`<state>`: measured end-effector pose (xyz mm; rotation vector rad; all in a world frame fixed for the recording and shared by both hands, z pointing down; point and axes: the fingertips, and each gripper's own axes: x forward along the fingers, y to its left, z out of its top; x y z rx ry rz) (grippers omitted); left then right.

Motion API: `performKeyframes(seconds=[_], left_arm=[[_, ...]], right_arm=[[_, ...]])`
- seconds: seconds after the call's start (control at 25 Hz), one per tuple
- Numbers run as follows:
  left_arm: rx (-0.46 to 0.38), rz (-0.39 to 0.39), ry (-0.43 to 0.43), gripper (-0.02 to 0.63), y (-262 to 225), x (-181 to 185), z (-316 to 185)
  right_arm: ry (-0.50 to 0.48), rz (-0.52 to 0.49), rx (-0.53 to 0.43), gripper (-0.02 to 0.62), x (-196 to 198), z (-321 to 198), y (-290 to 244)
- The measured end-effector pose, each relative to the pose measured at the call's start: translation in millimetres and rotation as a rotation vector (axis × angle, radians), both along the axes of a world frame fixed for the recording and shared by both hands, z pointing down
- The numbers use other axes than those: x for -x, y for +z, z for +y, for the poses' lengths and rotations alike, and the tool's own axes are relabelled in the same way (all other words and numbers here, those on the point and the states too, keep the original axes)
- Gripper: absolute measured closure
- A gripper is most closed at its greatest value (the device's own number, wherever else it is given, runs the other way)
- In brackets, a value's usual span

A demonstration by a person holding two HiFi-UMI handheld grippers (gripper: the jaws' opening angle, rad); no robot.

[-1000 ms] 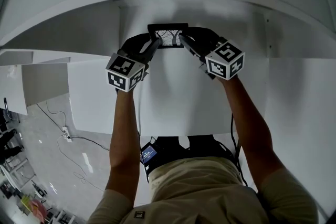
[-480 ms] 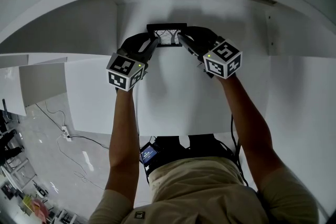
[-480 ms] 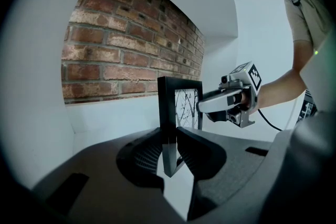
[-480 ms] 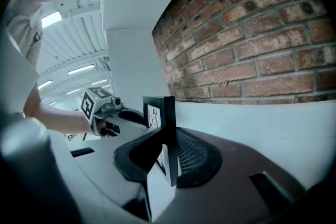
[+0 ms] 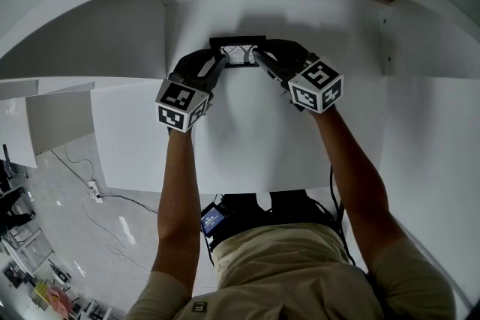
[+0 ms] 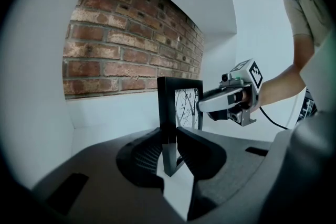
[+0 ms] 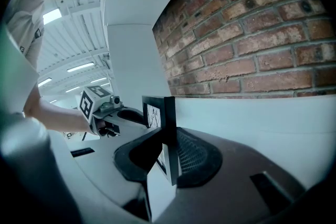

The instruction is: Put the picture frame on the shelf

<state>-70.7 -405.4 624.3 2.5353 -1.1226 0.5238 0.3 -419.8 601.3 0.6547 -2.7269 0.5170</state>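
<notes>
Grip check: left tongs (image 5: 220, 60) are closed on the left upright edge of the picture frame (image 5: 238, 50), pads pressing on the black moulding from both sides. Right tongs (image 5: 259, 56) are clamped the same way on the opposite upright edge. Neither hand is nearer; the hold is symmetric, with both tongs angled a little downward.

Frame sits directly between the two sets of tips, upright. Its width runs straight across from one tongs to the other. The printed side, bare branches, appears to face back toward the person.

The frame's lower corner hangs below the tips in both gripper views, with the white shelf (image 5: 247, 131) showing under it. Whether the bottom edge touches the board cannot be told.

Beyond the tips: a short stretch of shelf, then the white back panel, then the brick wall (image 6: 121, 44) above.

Judgement: the coming move is straight down along the frame's upright axis. Both tongs should release evenly, or the frame may tip forward.
</notes>
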Motion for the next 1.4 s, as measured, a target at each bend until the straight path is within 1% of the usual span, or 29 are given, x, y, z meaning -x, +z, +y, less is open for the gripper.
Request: performKeyframes(seconds=[0.28,0.8,1.4], left_arm=[[-0.012,-0.019,0.008,0.523,6.0,-3.6,5.8],[-0.032,-0.025,0.017,0.523,8.1,-5.9,12.8],[-0.039,-0.069,0.045,0.523,5.6,-6.6,21.5]], right_arm=[[0.001,0.011,-0.006,0.526,-3.1,7.1,6.0],[0.001,0.019,-0.022,0.526,-3.9,16.0,7.9],[-0.011,0.069,-0.053,0.524,-2.7,28.6,5.5]])
